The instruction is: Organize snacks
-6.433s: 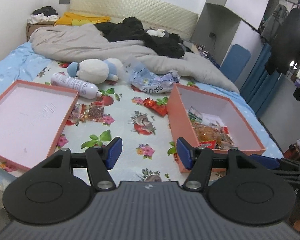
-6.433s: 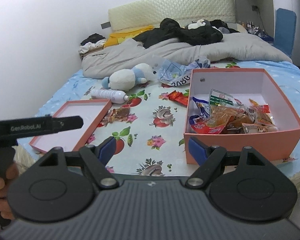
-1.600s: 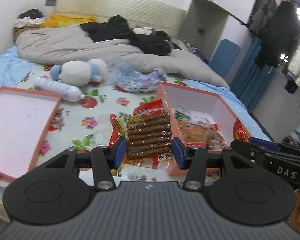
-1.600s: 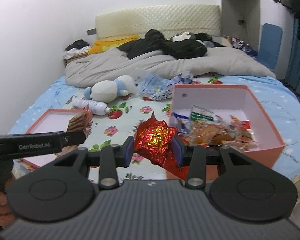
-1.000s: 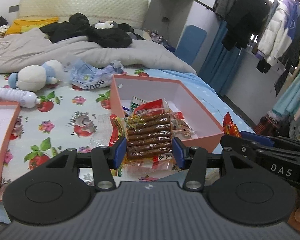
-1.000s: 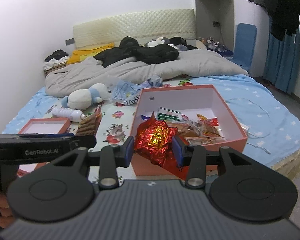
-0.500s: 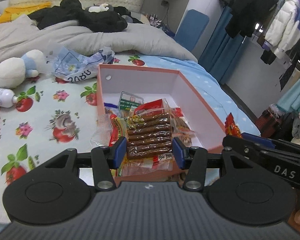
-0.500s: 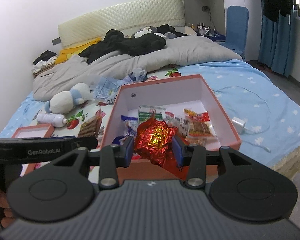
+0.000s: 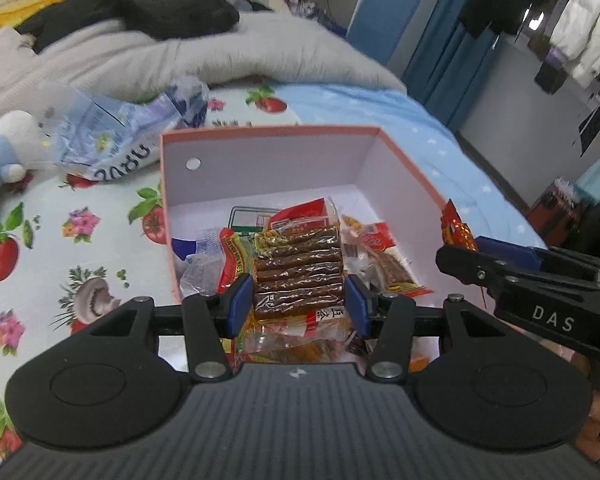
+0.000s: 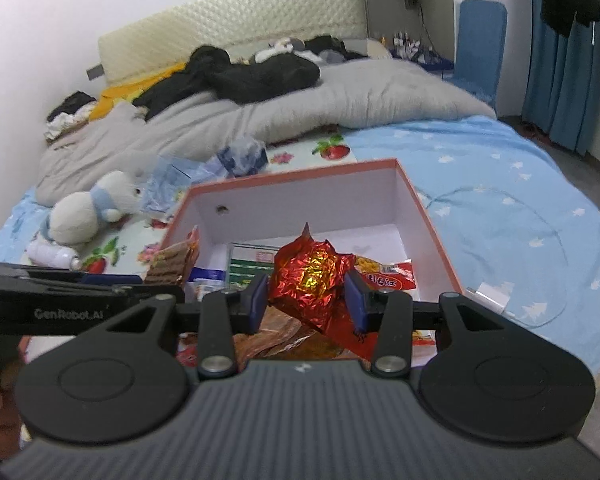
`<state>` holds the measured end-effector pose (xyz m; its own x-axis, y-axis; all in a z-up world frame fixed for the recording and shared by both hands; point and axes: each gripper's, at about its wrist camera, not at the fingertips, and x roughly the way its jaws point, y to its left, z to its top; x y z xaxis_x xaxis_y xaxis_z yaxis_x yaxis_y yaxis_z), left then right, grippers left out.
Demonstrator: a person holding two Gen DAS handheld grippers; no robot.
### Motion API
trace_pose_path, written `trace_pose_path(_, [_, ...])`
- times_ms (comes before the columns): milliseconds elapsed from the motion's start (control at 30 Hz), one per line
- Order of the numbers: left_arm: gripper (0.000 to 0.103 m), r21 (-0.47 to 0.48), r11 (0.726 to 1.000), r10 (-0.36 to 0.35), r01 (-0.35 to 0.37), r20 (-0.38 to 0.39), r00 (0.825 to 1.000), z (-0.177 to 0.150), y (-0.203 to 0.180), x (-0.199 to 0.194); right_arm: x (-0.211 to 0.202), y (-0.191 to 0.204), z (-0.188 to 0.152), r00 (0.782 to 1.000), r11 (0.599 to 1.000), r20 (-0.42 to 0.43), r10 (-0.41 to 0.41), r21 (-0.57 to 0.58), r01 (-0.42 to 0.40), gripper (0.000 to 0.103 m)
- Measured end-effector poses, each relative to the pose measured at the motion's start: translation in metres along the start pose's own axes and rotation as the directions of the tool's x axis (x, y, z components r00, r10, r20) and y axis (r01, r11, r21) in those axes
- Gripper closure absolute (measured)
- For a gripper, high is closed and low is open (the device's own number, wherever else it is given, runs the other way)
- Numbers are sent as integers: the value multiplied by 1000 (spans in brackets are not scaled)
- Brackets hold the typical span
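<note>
My left gripper (image 9: 299, 300) is shut on a clear pack of brown snack sticks (image 9: 298, 272), held above the near end of the open salmon-pink box (image 9: 268, 132). Several snack packets (image 9: 376, 236) lie on the box's white floor. My right gripper (image 10: 306, 300) is shut on a crumpled red foil packet (image 10: 312, 276), also over the box (image 10: 424, 208). In the left wrist view the right gripper (image 9: 472, 246) shows from the side at the box's right wall. The left gripper (image 10: 140, 280) with the stick pack (image 10: 172, 260) appears at the box's left rim in the right wrist view.
The box sits on a flowered sheet (image 9: 80, 240). A crumpled blue-and-white plastic bag (image 9: 112, 132), a white plush toy (image 10: 88, 212) and a white bottle (image 10: 52, 256) lie left of it. A grey duvet (image 10: 300, 108) covers the far bed. A white cable and charger (image 10: 488, 292) lie right of the box.
Both grippers have carried their packets rightward and down until they hang over the pink box. The box now fills the middle of both views, and the pink lid has left them.
</note>
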<state>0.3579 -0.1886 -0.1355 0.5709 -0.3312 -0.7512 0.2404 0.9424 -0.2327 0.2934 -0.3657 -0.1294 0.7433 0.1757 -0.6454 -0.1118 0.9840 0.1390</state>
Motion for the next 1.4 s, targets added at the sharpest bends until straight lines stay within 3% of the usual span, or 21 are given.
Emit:
trace_pose_path(133, [47, 2, 1000, 9, -8, -38, 999, 7, 7, 35, 34, -7, -1, 998, 1000, -67, 5, 6, -5, 58])
trace_pose_path(333, [47, -5, 1000, 11, -11, -52, 999, 11, 18, 66, 63, -13, -3, 994, 1000, -104, 16, 20, -14, 58])
trace_pose_path(533, [46, -19, 1000, 8, -9, -60, 998, 9, 21, 69, 69, -14, -4, 992, 999, -125, 34, 39, -30, 57])
trace_pose_path(600, [33, -4, 1000, 7, -7, -75, 997, 9, 20, 65, 67, -13, -1, 992, 998, -121, 39, 43, -34, 55])
trace_pose_path(633, [32, 4, 1000, 21, -21, -71, 997, 9, 18, 61, 63, -12, -1, 993, 998, -115, 40, 47, -35, 54])
trace_pose_path(800, [32, 6, 1000, 30, -30, -16, 999, 9, 15, 27, 41, -10, 3, 996, 998, -84, 30, 60, -25, 36])
trace_pose_path(1100, [32, 23, 999, 46, -49, 97, 994, 2, 6, -61, -35, 11, 10, 999, 999, 46, 28, 43, -30, 35])
trace_pose_path(1400, [32, 37, 998, 42, -51, 220, 975, -16, -4, -163, -116, 44, 11, 981, 999, 190, 31, 9, -33, 35])
